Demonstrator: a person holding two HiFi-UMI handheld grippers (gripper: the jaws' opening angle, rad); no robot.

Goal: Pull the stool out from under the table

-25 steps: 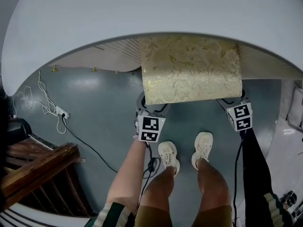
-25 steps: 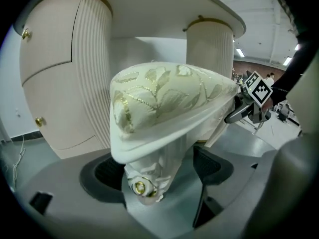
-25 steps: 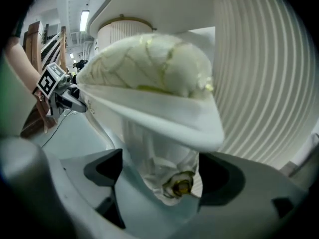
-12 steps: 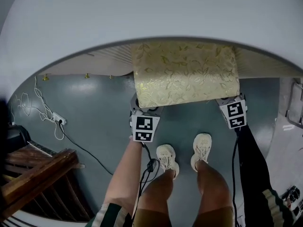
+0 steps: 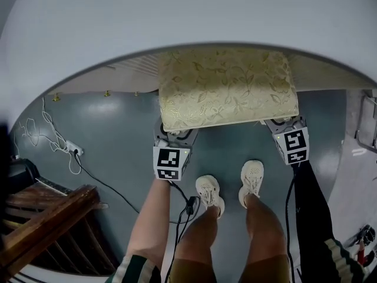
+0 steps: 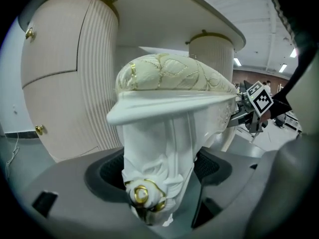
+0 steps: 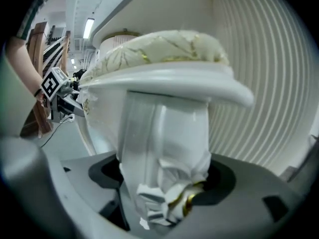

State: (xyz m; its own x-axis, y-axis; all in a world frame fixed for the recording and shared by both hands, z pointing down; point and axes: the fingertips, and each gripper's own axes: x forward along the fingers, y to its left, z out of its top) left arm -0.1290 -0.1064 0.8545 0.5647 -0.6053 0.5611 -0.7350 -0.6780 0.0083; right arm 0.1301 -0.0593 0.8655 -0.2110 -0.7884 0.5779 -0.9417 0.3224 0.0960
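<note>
Stool (image 5: 227, 87) with a gold-patterned cushion stands partly out from beneath a round white table (image 5: 177, 16). Its far edge is hidden under the tabletop's rim and its near edge is over the grey floor (image 5: 118, 140), just ahead of the person's shoes (image 5: 209, 194). The left gripper (image 5: 175, 135) clasps the stool's near left leg (image 6: 159, 153), a carved white post with a gilt knob, jaws spread wide around it. The right gripper (image 5: 281, 124), whose jaws have just been closing, grips the near right leg (image 7: 164, 148) the same way. A fluted white pedestal (image 6: 99, 83) rises behind the stool.
</note>
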